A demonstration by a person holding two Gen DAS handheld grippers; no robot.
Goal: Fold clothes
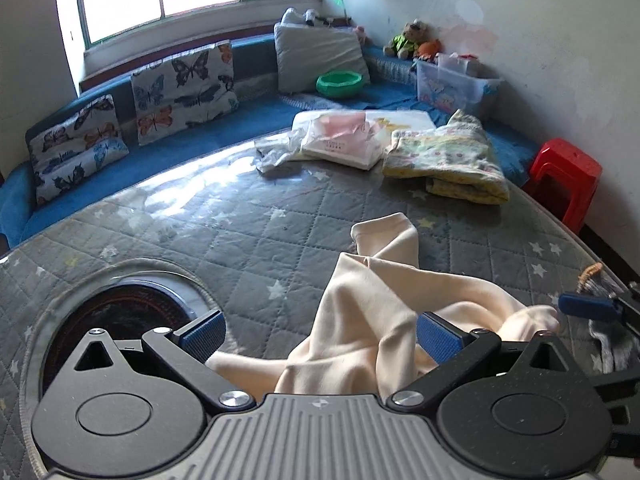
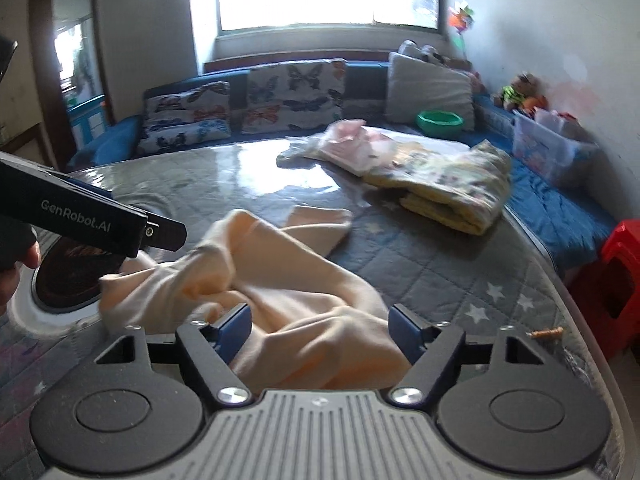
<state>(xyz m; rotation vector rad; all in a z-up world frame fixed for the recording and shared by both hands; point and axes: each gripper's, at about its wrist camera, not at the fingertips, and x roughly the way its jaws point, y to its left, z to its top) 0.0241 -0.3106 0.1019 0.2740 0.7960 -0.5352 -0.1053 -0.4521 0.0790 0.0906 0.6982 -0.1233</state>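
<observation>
A cream garment is being kept crumpled on the quilted desk, near its front edge. The left gripper and right gripper are both being held wide open, cloth lying between the fingers but not clamped. If the fingers are closed here, several layers are likely to be bunched together. A folded blanket is lying well apart behind; open room is being left in the middle and to the left.

Cream garment on quilted table
</observation>
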